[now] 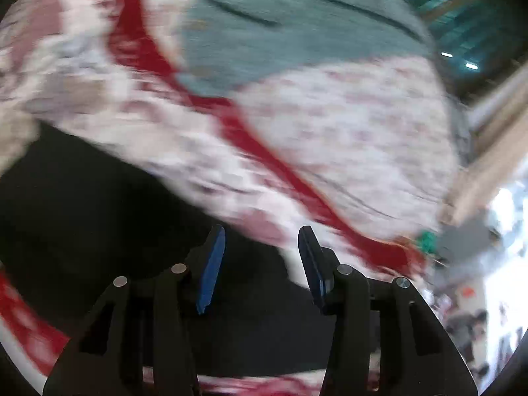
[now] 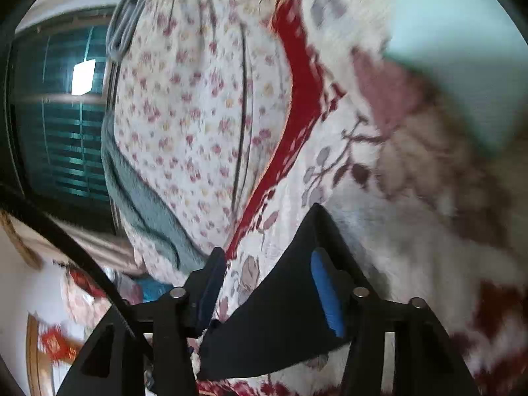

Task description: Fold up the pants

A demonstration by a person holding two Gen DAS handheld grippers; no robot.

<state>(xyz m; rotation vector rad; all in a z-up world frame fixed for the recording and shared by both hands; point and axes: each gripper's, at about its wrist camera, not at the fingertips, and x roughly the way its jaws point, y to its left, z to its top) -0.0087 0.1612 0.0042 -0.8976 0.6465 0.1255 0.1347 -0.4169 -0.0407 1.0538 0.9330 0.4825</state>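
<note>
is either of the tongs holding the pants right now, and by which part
The left tongs stand open and hold nothing. Dark pants fabric lies between the right tongs, a pointed corner by the look of it; whether the pads press on it cannot be told.

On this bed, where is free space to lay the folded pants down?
The open floral cover is bare between the red stripe and the teal blanket. The fluffy spread right of the stripe also looks free. The near edge is crowded: black pants lie there, with dark cloth between the right gripper's fingers.
</note>
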